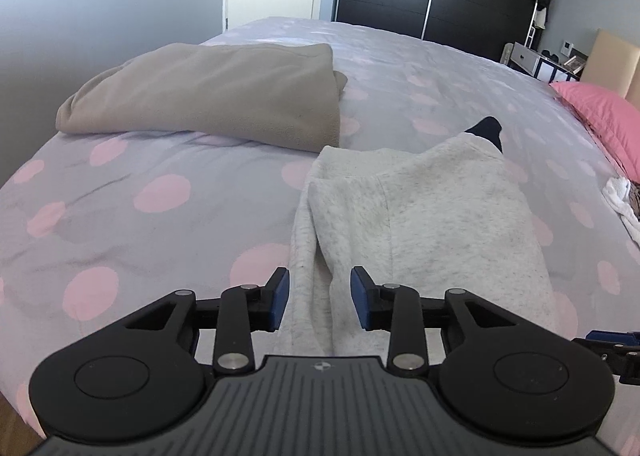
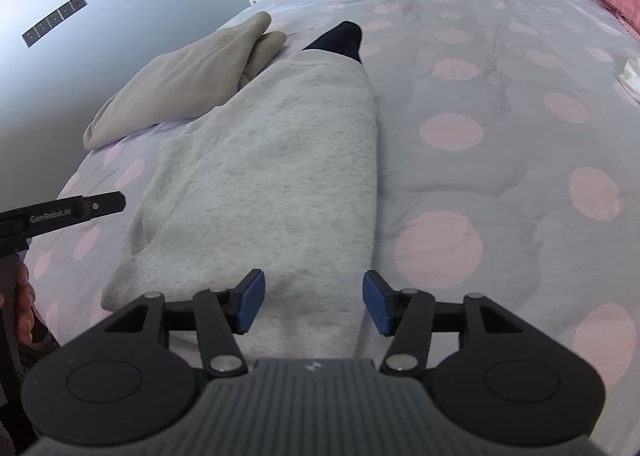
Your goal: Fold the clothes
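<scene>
Left wrist view: the left hand-held gripper [image 1: 319, 298], jaws spread wide and empty, hovers over the near end of a light grey garment [image 1: 420, 211] lying on the dotted bed [image 1: 160, 191]; a folded beige garment [image 1: 216, 91] lies at 11 o'clock, a pink pillow [image 1: 604, 115] at 2 o'clock. Right wrist view: the right hand-held gripper [image 2: 313, 302], likewise wide and empty, sits above the grey garment's near edge; a dark piece [image 2: 340, 40] protrudes at its far end, 12 o'clock.
</scene>
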{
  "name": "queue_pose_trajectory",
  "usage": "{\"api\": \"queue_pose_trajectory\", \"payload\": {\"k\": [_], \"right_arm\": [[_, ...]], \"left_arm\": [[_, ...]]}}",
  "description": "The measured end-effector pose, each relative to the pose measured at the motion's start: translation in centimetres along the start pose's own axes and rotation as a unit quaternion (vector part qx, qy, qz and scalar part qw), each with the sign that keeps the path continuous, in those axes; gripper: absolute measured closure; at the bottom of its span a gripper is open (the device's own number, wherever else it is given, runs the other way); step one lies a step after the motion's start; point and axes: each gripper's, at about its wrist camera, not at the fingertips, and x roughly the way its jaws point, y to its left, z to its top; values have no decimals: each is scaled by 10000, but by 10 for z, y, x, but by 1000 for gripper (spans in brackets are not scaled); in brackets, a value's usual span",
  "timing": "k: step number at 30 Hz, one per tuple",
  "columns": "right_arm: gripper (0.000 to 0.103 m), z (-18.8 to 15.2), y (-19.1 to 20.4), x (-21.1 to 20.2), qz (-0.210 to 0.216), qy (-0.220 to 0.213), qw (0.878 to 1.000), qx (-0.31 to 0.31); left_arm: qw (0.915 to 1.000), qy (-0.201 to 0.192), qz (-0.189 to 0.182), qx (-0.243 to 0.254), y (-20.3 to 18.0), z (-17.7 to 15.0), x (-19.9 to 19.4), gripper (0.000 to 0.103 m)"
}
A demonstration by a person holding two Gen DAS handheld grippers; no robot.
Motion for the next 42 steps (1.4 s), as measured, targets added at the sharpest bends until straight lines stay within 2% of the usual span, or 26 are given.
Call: {"api": "queue_pose_trajectory", "payload": {"k": [3,5,7,9,13,18,21,23,24,26,28,31,34,36,37,38,39,40,42], "right_arm": [[43,4,-14,5,-70,75,9996,261],[40,5,-21,9,-66,129,9990,427],[40,6,-28,13,-44,185,9981,581],[39,7,-32,17,10,245,9971,717],[35,8,-35,25,118,321,9958,847],[30,8,-37,33,217,359,9953,868],[28,8,-40,39,322,414,9942,936],[20,8,-42,44,392,450,9934,980],[20,8,-43,46,427,468,9929,1003],[18,9,-46,50,497,505,9920,1048],[13,9,-48,55,566,541,9909,1092],[11,9,-51,61,671,595,9892,1159],[10,7,-55,71,924,655,9841,1370],[11,8,-53,75,1015,629,9835,1362],[17,8,-51,76,1068,611,9832,1346],[33,8,-49,77,1121,592,9830,1330],[43,8,-48,78,1227,607,9804,1417],[45,9,-47,77,1202,595,9806,1429],[57,10,-45,72,1150,526,9819,1407]], "left_arm": [[9987,207,-198,-427,17,1,6,69],[9962,320,-400,-707,27,2,10,59],[9922,407,-660,-978,37,3,13,59],[9896,433,-770,-1134,43,3,18,58],[9876,761,-816,-1108,39,-2,31,56],[9911,832,-726,-746,27,-8,42,55],[9894,966,-755,-781,28,-9,52,53],[9876,1051,-802,-849,34,-12,64,42],[9865,1096,-828,-890,37,-13,70,38],[9794,1231,-977,-1266,49,-16,80,31],[9739,1265,-1123,-1516,57,-19,85,31],[9755,1291,-1091,-1409,52,-18,86,29],[9717,1334,-1140,-1579,53,-18,90,30],[9703,1323,-1223,-1612,52,-19,91,36],[9695,1313,-1287,-1619,52,-19,90,45],[9681,1302,-1378,-1640,52,-18,90,57],[9665,1291,-1468,-1662,52,-18,89,63],[9650,1280,-1553,-1680,52,-18,88,68],[9667,1246,-1553,-1610,49,-17,85,73]]}}
